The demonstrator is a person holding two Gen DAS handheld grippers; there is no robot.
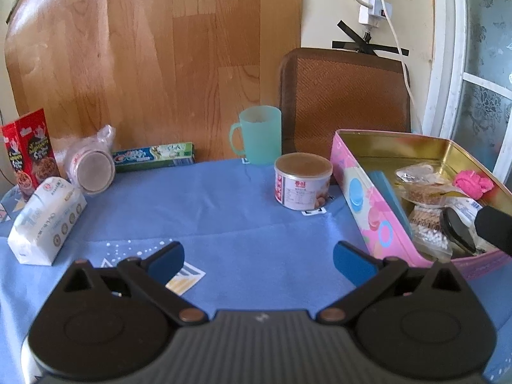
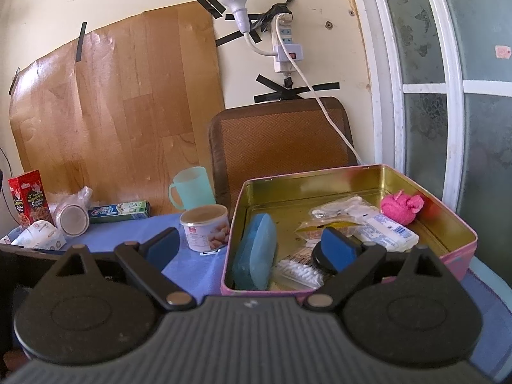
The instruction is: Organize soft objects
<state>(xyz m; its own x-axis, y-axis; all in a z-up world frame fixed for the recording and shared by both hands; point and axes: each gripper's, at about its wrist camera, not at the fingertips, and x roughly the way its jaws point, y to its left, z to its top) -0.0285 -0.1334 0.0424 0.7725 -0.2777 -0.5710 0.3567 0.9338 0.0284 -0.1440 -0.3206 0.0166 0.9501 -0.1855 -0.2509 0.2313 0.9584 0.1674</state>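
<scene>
Left gripper [image 1: 258, 258]: wide, empty, above blue worktop [image 1: 224, 211]. Right gripper [image 2: 248, 247]: wide, empty, near pink tin [image 2: 352, 172]. Tissue pack [image 1: 48, 220]: far left, outside tin. Advice: grip its middle gently, avoiding crush.

A green-and-blue toothpaste box [image 2: 120, 211], lying at the left of the right wrist frame, is showing what reads as "Crest". Print on the red box [image 1: 30, 156], the can [image 1: 300, 182] and the white pack [image 1: 48, 220] is staying illegible.
</scene>
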